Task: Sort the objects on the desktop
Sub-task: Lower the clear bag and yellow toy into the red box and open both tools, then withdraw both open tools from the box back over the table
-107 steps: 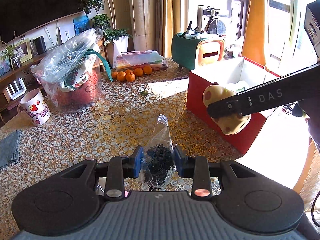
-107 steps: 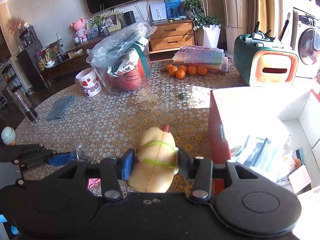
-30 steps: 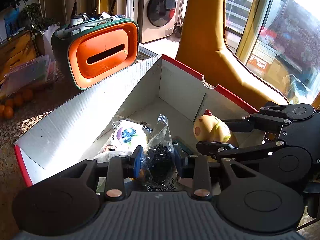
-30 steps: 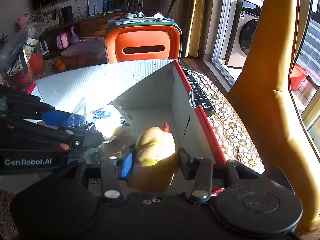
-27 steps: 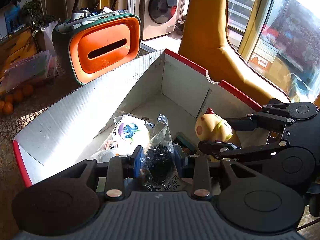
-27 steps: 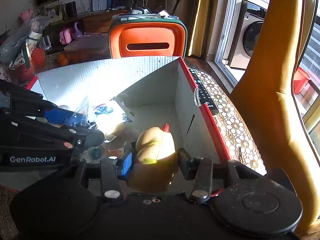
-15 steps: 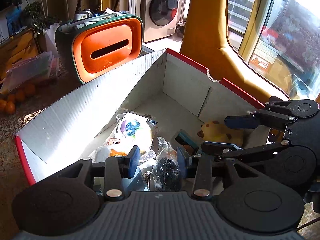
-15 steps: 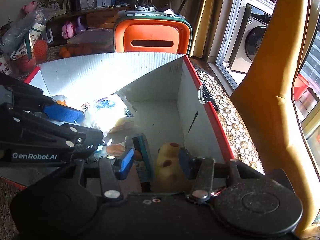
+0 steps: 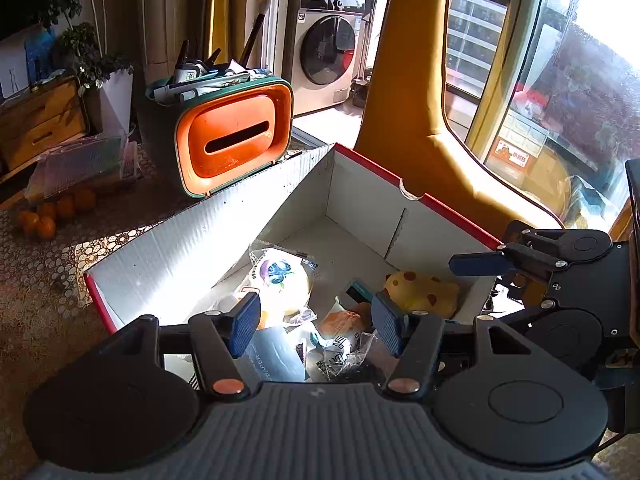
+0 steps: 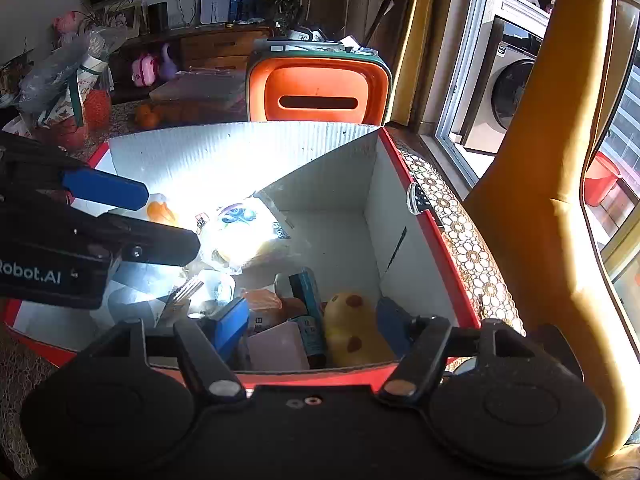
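Observation:
A red box with white inside walls (image 9: 224, 232) (image 10: 404, 168) stands on the table and holds several items. The yellow spotted toy (image 9: 420, 293) (image 10: 354, 330) lies loose on the box floor near the right wall. The clear bag of small black bits (image 9: 354, 364) lies low in the box, just under my left gripper (image 9: 316, 322). That gripper's jaws are opening, with nothing pressed between them. My right gripper (image 10: 310, 326) hovers over the box's near edge, its jaws opening too, and the toy rests below them untouched.
Also in the box are a round blueberry-print packet (image 9: 280, 284), a teal carton (image 10: 308, 300) and a pink block (image 10: 278, 346). An orange-and-green organiser (image 9: 224, 140) stands behind the box, oranges (image 9: 44, 212) to the left, a remote (image 10: 420, 200) by the right wall, a yellow chair (image 9: 420, 120) beyond.
Both grippers held their loads over the box a second ago. Each has let go: the toy and the bag of black bits dropped into the box, and the left gripper rose a little.

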A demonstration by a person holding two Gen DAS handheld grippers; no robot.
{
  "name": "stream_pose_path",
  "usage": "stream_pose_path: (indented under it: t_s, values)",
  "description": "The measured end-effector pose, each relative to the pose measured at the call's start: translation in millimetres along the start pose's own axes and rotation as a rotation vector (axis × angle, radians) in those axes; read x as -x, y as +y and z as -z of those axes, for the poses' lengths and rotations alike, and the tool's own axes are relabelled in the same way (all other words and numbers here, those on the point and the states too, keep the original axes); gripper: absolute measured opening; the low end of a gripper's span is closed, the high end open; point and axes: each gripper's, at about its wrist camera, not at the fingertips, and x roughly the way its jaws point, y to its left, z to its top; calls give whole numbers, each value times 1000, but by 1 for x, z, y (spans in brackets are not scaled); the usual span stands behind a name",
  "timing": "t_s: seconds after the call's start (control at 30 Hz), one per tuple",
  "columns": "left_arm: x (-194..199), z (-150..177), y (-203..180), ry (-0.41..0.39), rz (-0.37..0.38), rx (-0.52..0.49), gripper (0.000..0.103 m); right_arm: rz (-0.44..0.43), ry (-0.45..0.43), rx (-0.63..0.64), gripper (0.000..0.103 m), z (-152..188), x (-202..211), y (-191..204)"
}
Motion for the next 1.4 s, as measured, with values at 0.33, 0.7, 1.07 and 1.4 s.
stream_pose_path:
  t_s: [0.33, 0.7, 1.07, 1.4]
  values:
    - [45, 13, 9, -35, -63, -14, 60, -20, -33, -5, 76, -1, 30, 22]
    - [116, 46, 30, -88, -139, 51, 60, -71, -79, -11, 78, 5, 68, 53]
    - [189, 93, 42, -118, -204, 55, 65, -121, -113, 47, 81, 21, 108, 114]
    - [226, 141, 70, -106, -212, 60, 66, -134, -106, 75, 82, 42, 129, 182]
